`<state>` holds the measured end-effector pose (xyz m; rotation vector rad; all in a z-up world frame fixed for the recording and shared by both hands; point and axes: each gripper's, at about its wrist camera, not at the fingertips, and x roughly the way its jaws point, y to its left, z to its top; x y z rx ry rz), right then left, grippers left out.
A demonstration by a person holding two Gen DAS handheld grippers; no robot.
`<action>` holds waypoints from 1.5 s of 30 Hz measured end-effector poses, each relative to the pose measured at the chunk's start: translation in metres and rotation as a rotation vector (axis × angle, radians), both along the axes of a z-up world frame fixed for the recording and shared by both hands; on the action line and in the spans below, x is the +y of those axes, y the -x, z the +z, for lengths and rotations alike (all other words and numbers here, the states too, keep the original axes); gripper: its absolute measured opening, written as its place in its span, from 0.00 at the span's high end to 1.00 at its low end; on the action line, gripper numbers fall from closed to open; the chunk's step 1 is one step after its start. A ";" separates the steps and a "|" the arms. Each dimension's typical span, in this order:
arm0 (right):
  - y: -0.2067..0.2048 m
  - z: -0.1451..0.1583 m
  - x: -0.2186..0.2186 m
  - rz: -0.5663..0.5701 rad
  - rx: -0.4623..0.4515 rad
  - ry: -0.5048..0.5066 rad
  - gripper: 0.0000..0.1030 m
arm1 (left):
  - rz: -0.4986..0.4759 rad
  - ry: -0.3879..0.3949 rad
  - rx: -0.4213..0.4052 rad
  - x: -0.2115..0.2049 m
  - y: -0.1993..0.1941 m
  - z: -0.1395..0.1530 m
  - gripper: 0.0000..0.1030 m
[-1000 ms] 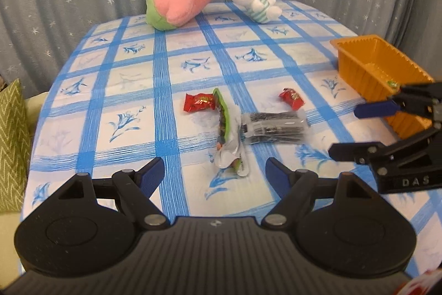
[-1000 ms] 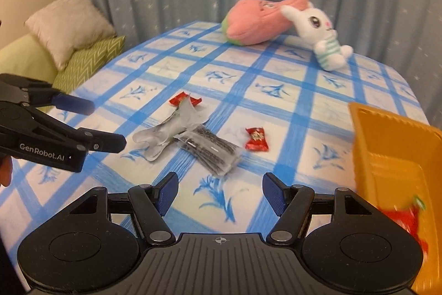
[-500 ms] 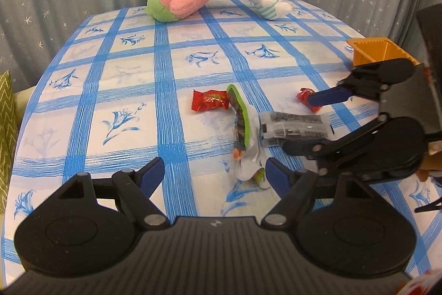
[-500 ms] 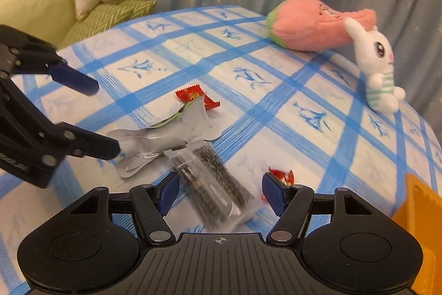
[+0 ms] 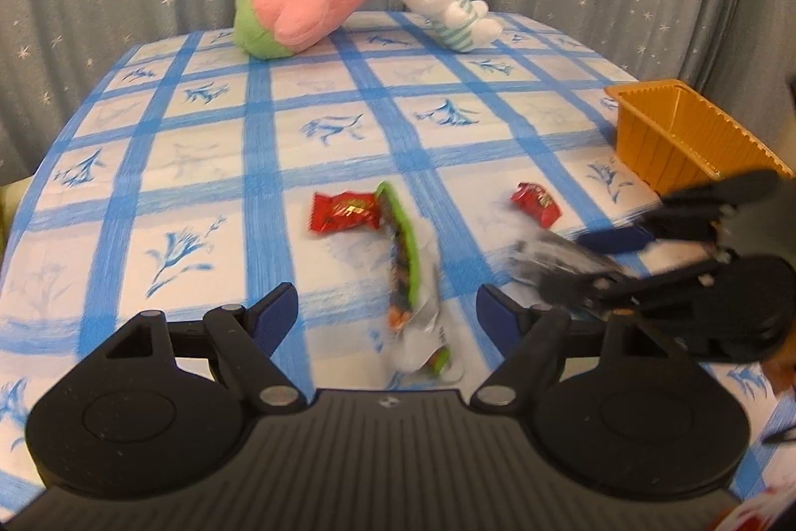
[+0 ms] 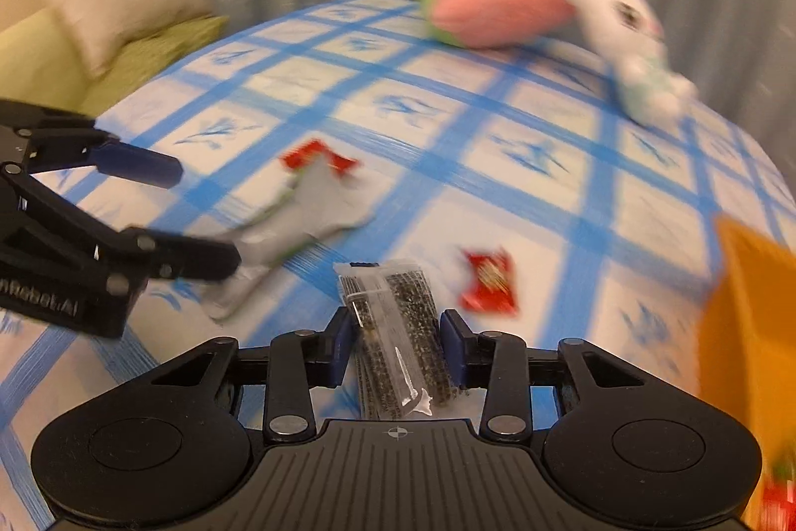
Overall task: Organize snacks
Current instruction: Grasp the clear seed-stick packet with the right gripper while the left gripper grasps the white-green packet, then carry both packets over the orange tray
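Between right tongs [image 6: 398, 337], clear packet [image 6: 393, 332] (dark-speckled)

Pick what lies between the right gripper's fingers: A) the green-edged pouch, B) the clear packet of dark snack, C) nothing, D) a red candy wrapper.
B: in the right wrist view the clear packet of dark snack sits between the closing fingers of the right gripper.
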<state>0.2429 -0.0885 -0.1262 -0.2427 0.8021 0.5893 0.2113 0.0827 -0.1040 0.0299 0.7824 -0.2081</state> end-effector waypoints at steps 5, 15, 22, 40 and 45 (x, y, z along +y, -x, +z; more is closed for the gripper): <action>0.018 0.002 -0.023 -0.127 0.018 -0.037 0.62 | -0.043 -0.020 -0.003 -0.015 -0.013 -0.008 0.39; 0.035 -0.003 -0.032 -0.091 -0.021 -0.031 0.50 | -0.047 -0.086 0.034 -0.030 -0.022 -0.024 0.68; 0.032 -0.005 -0.039 -0.077 0.019 -0.058 0.51 | 0.004 -0.001 0.087 -0.030 0.001 -0.018 0.75; 0.054 -0.001 -0.047 -0.175 0.037 -0.094 0.64 | 0.021 -0.051 0.065 -0.046 0.018 -0.020 0.77; 0.061 0.003 -0.055 -0.236 0.055 -0.097 0.64 | 0.041 -0.049 0.074 -0.050 0.029 -0.017 0.78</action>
